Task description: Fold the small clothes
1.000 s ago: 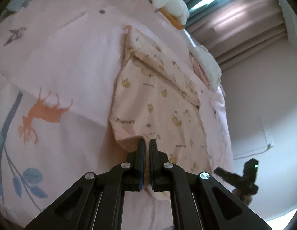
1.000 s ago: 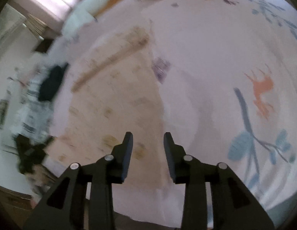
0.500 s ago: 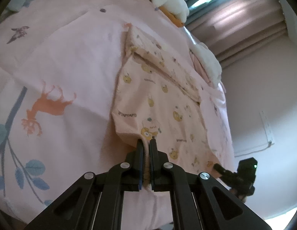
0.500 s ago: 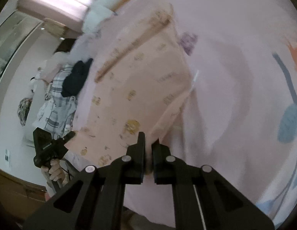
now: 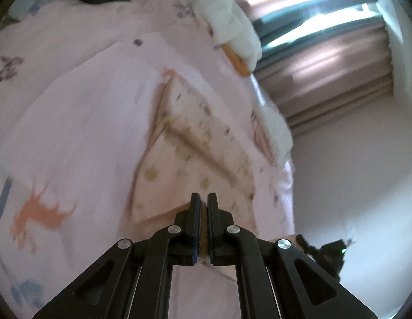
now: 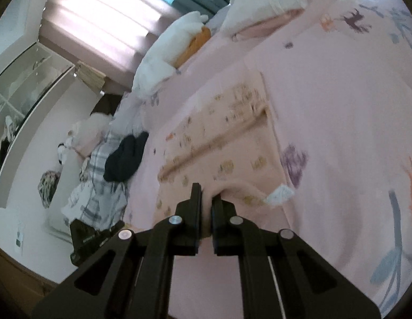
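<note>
Motion blur smears the print on the small garment [image 5: 179,164]; we think it is little bears. Its near hem is hidden behind both tongs. Left tongs [image 5: 201,199] clenched on the hem, right tongs [image 6: 206,194] clamped on a bunched fold. Soft peach cloth lies on the pink printed bedsheet [image 6: 339,106].
</note>
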Tool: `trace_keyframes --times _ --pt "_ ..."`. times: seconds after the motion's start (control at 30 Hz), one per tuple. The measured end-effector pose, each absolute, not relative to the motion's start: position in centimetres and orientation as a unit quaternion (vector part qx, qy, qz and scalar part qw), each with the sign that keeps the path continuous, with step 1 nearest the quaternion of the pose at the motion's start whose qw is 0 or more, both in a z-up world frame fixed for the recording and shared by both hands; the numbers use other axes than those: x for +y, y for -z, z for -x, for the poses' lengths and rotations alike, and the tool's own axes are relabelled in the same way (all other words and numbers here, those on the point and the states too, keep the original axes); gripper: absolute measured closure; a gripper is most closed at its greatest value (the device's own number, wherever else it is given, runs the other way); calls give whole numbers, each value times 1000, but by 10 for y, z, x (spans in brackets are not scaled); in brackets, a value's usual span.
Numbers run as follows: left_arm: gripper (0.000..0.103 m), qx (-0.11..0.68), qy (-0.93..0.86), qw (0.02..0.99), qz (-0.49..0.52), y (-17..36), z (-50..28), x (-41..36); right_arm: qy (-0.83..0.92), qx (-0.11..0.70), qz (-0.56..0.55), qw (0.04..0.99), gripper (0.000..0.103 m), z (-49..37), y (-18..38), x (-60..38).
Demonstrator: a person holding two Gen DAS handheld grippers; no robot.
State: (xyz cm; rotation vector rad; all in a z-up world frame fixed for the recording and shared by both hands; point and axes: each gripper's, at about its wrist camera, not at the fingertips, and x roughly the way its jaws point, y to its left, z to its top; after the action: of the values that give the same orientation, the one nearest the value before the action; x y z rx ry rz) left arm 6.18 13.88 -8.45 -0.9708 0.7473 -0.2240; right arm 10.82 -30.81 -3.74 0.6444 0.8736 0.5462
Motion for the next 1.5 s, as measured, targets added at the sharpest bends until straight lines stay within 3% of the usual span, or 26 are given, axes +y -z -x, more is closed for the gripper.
trace_keyframes --times 0.27,0.57,0.7,0.9,1.03,1.07,1.2,1.5 --pt "101 291 47 835 465 73 -122 170 -229 415 -291 831 96 -185 26 -302" --pt "100 435 52 798 414 136 -135 149 -221 447 -258 828 95 -219 59 -292" --pt "66 461 103 747 468 156 -121 143 -224 451 -243 829 95 -212 62 -291" --pt "66 470 101 764 430 150 -123 135 -217 457 -235 830 95 -210 63 -293" --pt "66 473 144 739 458 156 -121 133 -219 459 -236 828 95 -209 64 -293" --pt "66 474 149 738 456 156 -120 132 -218 459 -236 828 94 -209 65 -292" --pt "100 461 135 744 465 157 -126 134 -216 463 -240 826 94 -210 69 -290" --pt "102 403 141 762 487 130 -147 147 -223 442 -264 828 95 -214 65 -289"
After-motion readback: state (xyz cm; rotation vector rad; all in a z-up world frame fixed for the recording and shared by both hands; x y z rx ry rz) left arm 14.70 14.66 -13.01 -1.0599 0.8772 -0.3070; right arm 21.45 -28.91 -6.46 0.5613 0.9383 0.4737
